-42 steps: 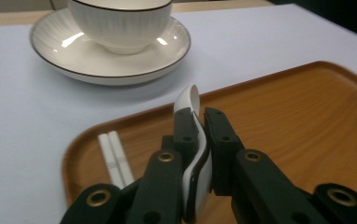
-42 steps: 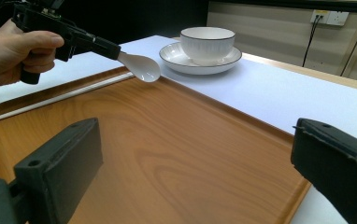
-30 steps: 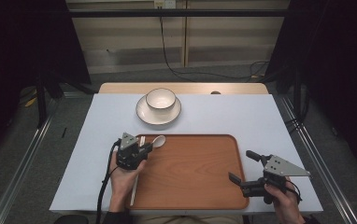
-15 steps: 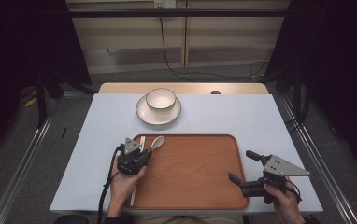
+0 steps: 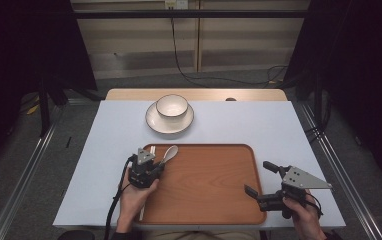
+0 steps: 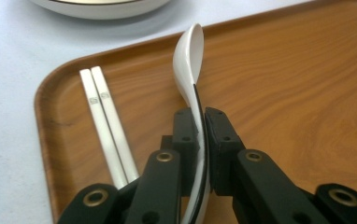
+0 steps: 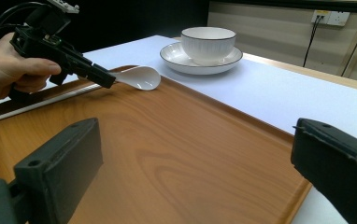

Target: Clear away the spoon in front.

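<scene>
White and smooth, the spoon (image 5: 168, 154) is in my left gripper (image 5: 146, 170), seen from the high view at the far left corner of the wooden tray (image 5: 204, 200). My right gripper (image 5: 266, 192) waits at the tray's right edge, well apart from it. The bowl (image 5: 172, 106) sits on its plate (image 5: 155, 121) farther back on the tabletop (image 5: 259, 125).

In the left gripper view, my jaws are clamped on the spoon's handle (image 6: 199, 140), which stands on its edge between them. Two white chopsticks (image 6: 105, 126) lie just beside it on the tray. I cannot tell from here if the spoon's head touches the tray.

In the right gripper view, my right jaws stand wide apart with nothing between them. Across the tray, the spoon (image 7: 139, 77) looks lifted a little above the wood.

I think I am in the step of picking up the spoon. Next I should carry it toward the bowl, holding it tight, because a thin, slippery handle can turn in my jaws.
</scene>
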Action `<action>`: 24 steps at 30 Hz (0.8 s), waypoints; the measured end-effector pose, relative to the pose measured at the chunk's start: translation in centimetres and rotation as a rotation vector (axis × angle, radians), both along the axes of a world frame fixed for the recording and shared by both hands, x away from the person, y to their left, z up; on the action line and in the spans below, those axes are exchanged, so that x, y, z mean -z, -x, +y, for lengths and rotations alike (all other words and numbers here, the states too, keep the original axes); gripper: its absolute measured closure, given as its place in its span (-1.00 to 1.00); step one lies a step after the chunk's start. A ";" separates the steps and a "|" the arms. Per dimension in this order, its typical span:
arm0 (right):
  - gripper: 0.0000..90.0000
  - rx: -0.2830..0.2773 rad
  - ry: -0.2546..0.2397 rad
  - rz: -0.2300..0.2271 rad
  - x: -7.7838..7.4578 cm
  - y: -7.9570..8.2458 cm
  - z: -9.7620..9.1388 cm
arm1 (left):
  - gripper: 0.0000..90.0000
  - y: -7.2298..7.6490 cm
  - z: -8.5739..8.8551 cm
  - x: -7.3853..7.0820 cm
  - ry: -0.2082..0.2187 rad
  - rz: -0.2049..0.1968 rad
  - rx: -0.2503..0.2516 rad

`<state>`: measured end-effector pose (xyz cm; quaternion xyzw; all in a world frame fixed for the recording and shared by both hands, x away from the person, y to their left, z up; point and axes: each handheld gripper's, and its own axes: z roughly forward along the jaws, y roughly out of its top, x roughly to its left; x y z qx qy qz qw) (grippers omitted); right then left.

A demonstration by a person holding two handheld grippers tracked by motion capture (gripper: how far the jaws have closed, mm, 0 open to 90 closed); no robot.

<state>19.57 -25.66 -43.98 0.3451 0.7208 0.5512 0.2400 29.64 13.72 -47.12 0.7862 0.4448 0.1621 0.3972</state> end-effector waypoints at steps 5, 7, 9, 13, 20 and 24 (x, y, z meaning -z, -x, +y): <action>-0.96 0.002 0.001 0.000 0.0 0.0 0.0 | 0.84 -0.2 -0.5 0.6 -0.030 0.026 -0.009; -0.96 0.001 0.002 0.002 0.0 0.0 0.0 | 0.84 -0.1 -0.7 0.7 -0.042 0.023 -0.012; -0.96 0.001 0.001 0.003 0.0 0.0 0.0 | 0.84 -0.1 -0.5 0.7 -0.032 0.035 -0.009; -0.96 0.000 0.001 0.002 0.0 0.0 0.0 | 0.82 -0.1 -0.5 0.7 -0.031 0.032 -0.016; -0.96 -0.002 0.000 0.001 0.0 0.0 0.0 | 0.77 -0.1 -0.4 0.7 -0.040 0.027 -0.040; -0.96 0.000 0.001 0.002 0.0 0.0 0.0 | 0.73 -0.1 -0.5 0.7 -0.036 0.030 -0.052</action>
